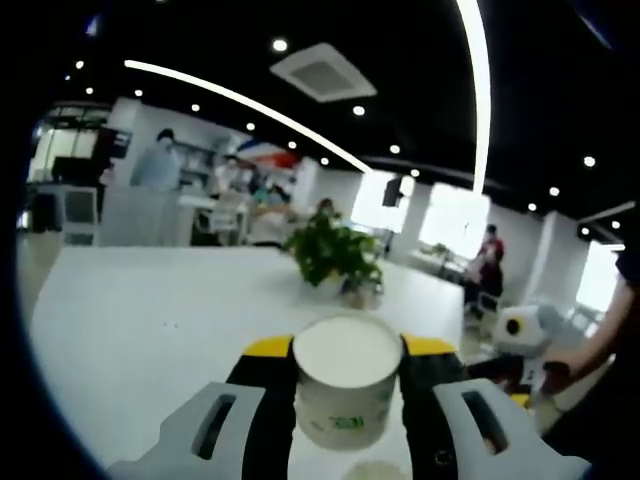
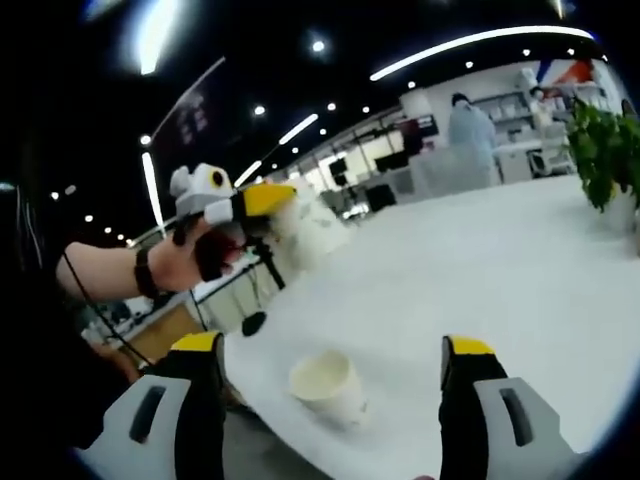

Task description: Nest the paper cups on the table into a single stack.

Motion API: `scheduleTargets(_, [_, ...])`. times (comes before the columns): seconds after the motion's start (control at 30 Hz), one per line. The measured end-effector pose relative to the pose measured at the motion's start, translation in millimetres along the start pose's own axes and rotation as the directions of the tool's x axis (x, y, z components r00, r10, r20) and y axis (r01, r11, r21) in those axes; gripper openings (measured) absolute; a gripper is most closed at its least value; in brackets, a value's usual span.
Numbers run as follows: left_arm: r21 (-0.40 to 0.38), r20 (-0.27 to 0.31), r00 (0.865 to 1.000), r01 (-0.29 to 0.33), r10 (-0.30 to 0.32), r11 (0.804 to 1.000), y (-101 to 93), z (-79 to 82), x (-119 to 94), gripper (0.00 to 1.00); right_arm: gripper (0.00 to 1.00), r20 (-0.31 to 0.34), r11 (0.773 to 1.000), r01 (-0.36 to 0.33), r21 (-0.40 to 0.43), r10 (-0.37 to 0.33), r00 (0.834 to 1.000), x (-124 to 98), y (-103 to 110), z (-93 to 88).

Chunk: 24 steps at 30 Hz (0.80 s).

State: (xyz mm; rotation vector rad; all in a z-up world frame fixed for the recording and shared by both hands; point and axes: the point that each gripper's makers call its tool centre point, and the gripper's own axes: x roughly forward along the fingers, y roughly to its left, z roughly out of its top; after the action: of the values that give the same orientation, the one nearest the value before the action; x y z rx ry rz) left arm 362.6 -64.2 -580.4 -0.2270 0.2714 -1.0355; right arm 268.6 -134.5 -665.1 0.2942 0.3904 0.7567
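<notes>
A white paper cup (image 1: 347, 392) with green print sits upright between the yellow-tipped jaws of my left gripper (image 1: 347, 350), which is shut on its sides above the white table (image 1: 150, 320). In the right gripper view, that left gripper (image 2: 272, 205) is held up at the left in a person's hand, with its cup (image 2: 312, 232) blurred. My right gripper (image 2: 332, 345) is open wide. A second paper cup (image 2: 327, 385) stands on the table (image 2: 480, 270) near its edge, in front of and between the open jaws, untouched. The right gripper (image 1: 500, 375) enters the left gripper view from the right.
A potted green plant (image 1: 335, 255) (image 2: 605, 150) stands further along the table. The table edge (image 2: 250, 400) lies close to the standing cup. A pale round shape (image 1: 375, 470) shows below the held cup. People and office furniture are in the background.
</notes>
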Motion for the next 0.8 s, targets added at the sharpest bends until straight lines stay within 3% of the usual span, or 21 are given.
scheduleTargets(0.17, [-0.006, 0.002, 1.0, 0.01, -0.01, 1.0, -5.0, -0.6, 0, 0.38, 0.83, 0.007, 1.0, -0.026, 0.017, 0.025, 1.0, 5, 6, 2.4])
scheduleTargets(0.37, [-0.075, 0.017, 0.999, 0.033, -0.032, 0.997, -10.1, 1.4, -3, 0.38, 0.75, 0.018, 0.996, -0.076, 0.057, 0.075, 0.997, 13, 15, 7.2])
scheduleTargets(0.8, [-0.15, 0.059, 0.998, 0.025, -0.016, 0.988, -7.7, 5.1, -12, 0.38, 0.62, 0.044, 0.984, -0.161, 0.077, 0.158, 0.986, 26, 32, 19.3])
